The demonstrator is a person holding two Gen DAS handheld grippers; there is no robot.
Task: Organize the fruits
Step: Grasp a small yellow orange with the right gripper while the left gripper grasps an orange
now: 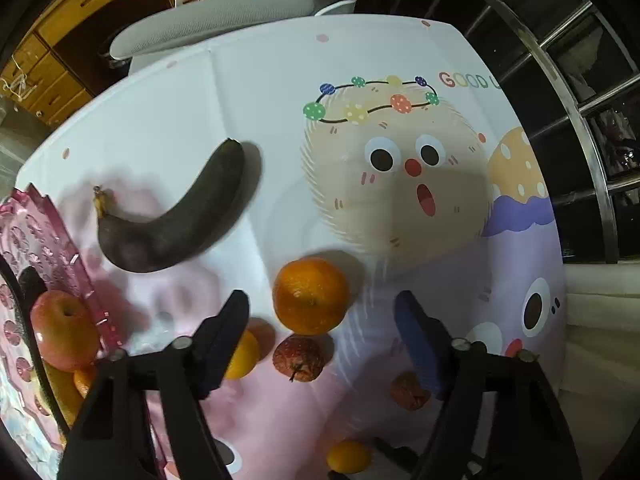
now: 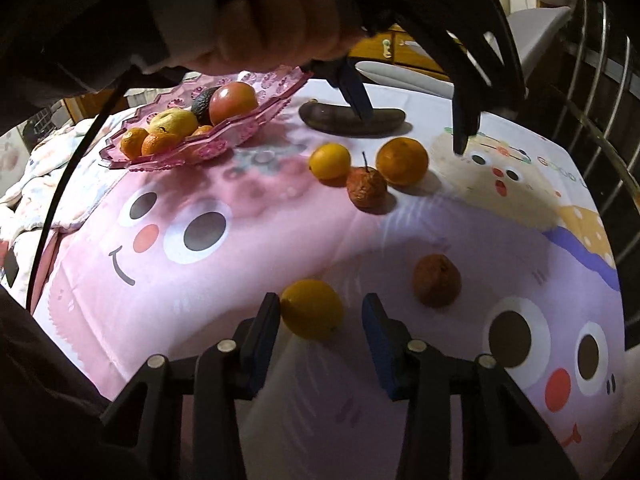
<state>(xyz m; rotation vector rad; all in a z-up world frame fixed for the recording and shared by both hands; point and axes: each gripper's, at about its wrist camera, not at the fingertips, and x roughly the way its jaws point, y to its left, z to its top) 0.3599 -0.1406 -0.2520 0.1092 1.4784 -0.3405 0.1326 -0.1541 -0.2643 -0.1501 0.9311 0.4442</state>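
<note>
You are lowering the left gripper [image 1: 322, 312], fingers unclenched, astride the orange [image 1: 311, 295] for the pink tray [image 1: 64, 248] at nine o'clock; the right gripper [image 2: 320, 320], also released, is bracketing a yellow citrus [image 2: 312, 309].

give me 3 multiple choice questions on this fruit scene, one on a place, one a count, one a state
1. Where is the banana?
A. in the tray
B. on the cloth
C. on the floor

2. How many round fruits lie loose on the cloth?
A. three
B. five
C. eight

3. How do the right gripper's jaws stand?
A. shut on nothing
B. apart, with a yellow fruit between them
C. clamped on the banana

Answers:
1 B: it lies flat on the cloth, outside the tray.
2 B: three sit in a cluster, a brown one lies apart, and the yellow fruit makes five.
3 B: a gap shows between the fruit and one pad.
</note>
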